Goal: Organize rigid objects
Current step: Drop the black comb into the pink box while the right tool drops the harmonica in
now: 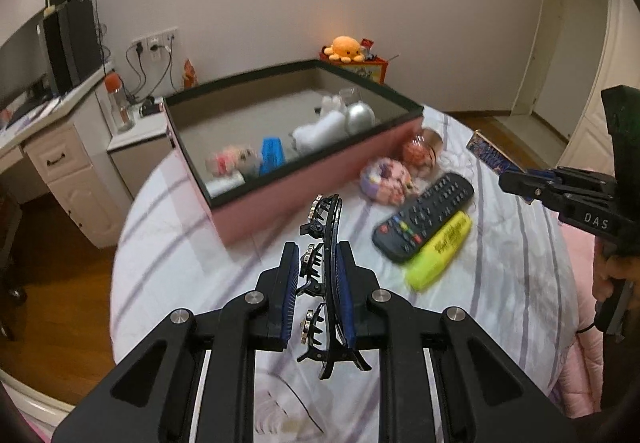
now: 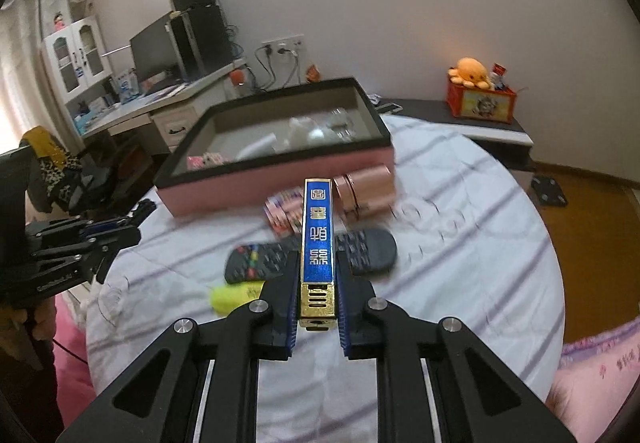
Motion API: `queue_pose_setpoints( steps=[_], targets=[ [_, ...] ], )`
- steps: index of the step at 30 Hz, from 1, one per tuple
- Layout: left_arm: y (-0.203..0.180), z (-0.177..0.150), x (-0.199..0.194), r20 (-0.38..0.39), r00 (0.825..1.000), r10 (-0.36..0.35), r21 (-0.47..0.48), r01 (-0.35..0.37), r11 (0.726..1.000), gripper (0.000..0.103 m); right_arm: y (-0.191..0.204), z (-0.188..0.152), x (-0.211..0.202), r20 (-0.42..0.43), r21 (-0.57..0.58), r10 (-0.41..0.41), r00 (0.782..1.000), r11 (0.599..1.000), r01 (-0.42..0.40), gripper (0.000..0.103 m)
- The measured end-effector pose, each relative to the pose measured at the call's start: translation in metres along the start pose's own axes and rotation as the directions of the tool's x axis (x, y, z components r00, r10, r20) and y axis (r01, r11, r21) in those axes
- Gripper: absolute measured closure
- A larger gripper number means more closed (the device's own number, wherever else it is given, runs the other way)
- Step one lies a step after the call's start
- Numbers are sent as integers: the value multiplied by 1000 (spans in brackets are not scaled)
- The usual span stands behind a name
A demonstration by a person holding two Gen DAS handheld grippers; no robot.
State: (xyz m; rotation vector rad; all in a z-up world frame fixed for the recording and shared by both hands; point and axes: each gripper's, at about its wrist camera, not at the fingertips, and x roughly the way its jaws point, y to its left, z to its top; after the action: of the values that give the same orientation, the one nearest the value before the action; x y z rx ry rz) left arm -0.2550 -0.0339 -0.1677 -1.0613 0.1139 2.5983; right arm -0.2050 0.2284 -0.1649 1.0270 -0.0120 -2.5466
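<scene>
A black hair clip [image 1: 326,275] is held in the left gripper [image 1: 318,283], a blue and gold box [image 2: 318,243] in the right gripper [image 2: 318,295], both above the bed. The carrying step is judged underway; next, each must be brought over the pink box [image 1: 248,211] and released inside.

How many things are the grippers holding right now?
2. A black hair clip sits in the left gripper; a blue-and-gold box sits in the right gripper. Nothing else held.

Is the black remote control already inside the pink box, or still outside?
Outside. The remote control lies on the bedsheet beside the yellow highlighter, before the pink box.
</scene>
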Motion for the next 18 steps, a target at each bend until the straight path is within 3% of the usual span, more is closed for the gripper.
queue_pose_setpoints(
  steps=[6, 10, 18],
  targets=[
    [10, 35, 14, 16, 1000, -8, 28, 7, 1000, 84, 9, 37, 14, 7, -72, 11, 1000, 997, -10, 87],
    [29, 59, 36, 2, 999, -40, -6, 40, 999, 84, 7, 65, 31, 3, -103, -9, 1000, 995, 10, 87],
    [54, 89, 87, -63, 998, 19, -27, -20, 999, 84, -16, 114, 91, -32, -98, -79, 996, 992, 76, 87]
  ],
)
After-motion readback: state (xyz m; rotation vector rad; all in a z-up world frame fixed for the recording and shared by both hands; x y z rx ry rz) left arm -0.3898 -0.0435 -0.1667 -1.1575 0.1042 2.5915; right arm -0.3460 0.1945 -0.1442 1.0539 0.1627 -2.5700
